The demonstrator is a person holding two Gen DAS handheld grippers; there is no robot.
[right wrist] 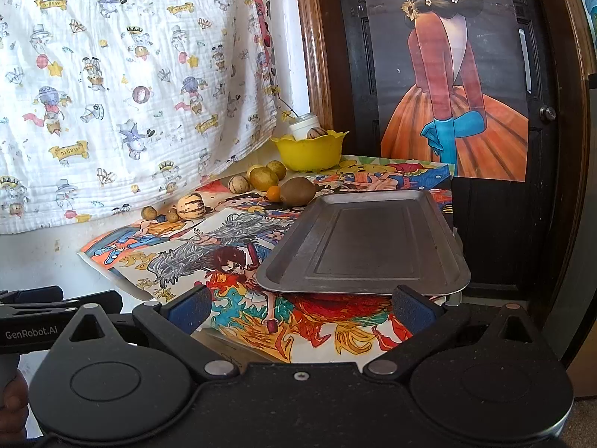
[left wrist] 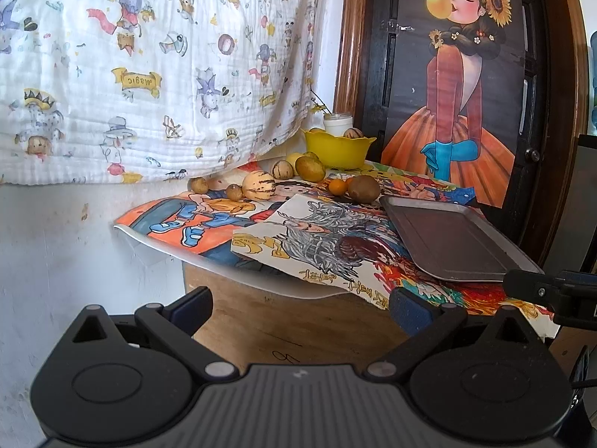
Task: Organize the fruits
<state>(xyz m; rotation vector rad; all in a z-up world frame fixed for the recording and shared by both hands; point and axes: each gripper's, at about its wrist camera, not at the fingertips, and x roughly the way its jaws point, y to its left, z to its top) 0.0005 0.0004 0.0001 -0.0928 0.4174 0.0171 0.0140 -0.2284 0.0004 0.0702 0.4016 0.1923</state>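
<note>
Left gripper (left wrist: 300,308): spread wide, empty, near the table's front edge.
Right gripper (right wrist: 300,308): spread wide, empty, before the tray.
Tray (right wrist: 373,242): bare, nothing sorted yet.
Loose fruits (left wrist: 259,185): scattered farther back on drawings (right wrist: 224,257).
Yellow bowl (left wrist: 337,149): far, holds some fruit.
Room: patterned cloth (left wrist: 149,74) left, painted door (left wrist: 447,93) right.

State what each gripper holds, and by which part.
Nothing: the left gripper and the right gripper are both open, short of the tray and fruit.

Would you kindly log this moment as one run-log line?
left tongs open, empty | right tongs open, empty | grey metal tray bare | loose fruits on table | yellow plastic bowl holds fruit
</note>
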